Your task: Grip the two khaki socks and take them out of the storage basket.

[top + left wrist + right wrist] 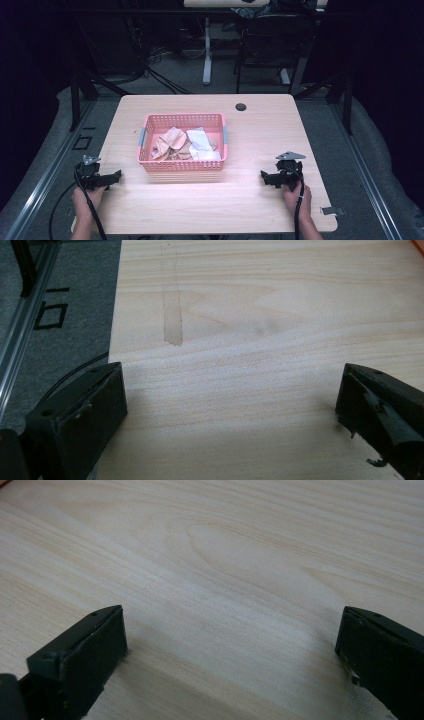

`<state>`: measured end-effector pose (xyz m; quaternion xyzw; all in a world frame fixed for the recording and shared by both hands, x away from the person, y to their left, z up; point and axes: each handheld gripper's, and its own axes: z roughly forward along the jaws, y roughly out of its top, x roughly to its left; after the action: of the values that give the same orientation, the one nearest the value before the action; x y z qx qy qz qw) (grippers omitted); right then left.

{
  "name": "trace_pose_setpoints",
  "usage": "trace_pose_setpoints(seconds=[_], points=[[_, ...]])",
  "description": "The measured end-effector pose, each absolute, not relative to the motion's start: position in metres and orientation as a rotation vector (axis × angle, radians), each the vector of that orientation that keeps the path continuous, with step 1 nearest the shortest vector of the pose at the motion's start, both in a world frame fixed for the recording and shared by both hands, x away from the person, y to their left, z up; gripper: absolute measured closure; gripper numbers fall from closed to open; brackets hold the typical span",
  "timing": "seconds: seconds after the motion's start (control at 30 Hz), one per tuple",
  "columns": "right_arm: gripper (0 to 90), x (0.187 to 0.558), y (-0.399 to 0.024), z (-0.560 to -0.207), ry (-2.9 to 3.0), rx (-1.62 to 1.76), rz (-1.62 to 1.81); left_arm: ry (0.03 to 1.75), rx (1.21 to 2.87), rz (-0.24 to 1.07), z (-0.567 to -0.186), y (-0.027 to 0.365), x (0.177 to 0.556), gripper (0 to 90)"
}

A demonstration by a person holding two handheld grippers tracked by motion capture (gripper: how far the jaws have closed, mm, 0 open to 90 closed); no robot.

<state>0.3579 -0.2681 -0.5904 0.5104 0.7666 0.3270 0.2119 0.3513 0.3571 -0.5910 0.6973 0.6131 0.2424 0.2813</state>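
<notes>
Pale wooden desk (pixel 260 135) with a pink perforated plastic basket (pixel 182 122) at its centre, a gripper at each side.

Inside the basket lie crumpled tan and white cloths (pixel 186 144). Near the desk's left edge rests the left gripper (pixel 230 405), jaws spread wide, holding nothing. Near the right edge rests the right gripper (pixel 230 645), jaws equally wide apart and empty. Both sit well apart from the basket.
</notes>
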Motion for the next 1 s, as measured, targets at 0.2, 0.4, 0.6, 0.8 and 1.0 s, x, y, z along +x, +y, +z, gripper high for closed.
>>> trace_pose_setpoints(seconds=[0.2, 0.4, 0.6, 0.8, 1.0], points=[[0.0, 0.3579, -0.2681, -0.5905, 2.13, 1.418, 0.908, 1.643, 1.868, 0.651, -0.5911, 0.357, 0.3513, 0.0], [0.0, 0.3579, -0.2681, -0.5905, 2.13, 1.417, 0.909, 1.645, 1.866, 0.654, -0.5912, 0.3567, 0.3513, 0.0], [0.0, 0.358, -0.2683, -0.5903, 2.134, 1.416, 0.91, 1.631, 1.867, 0.656, -0.5917, 0.3556, 0.3519, 0.2], [0.0, 0.3579, -0.2688, -0.5903, 2.134, 1.415, 0.9, 1.619, 1.876, 0.648, -0.5913, 0.3556, 0.3517, 0.2], [0.0, 0.358, -0.2694, -0.5902, 2.14, 1.41, 0.903, 1.598, 1.893, 0.572, -0.5857, 0.3565, 0.352, 0.4]])
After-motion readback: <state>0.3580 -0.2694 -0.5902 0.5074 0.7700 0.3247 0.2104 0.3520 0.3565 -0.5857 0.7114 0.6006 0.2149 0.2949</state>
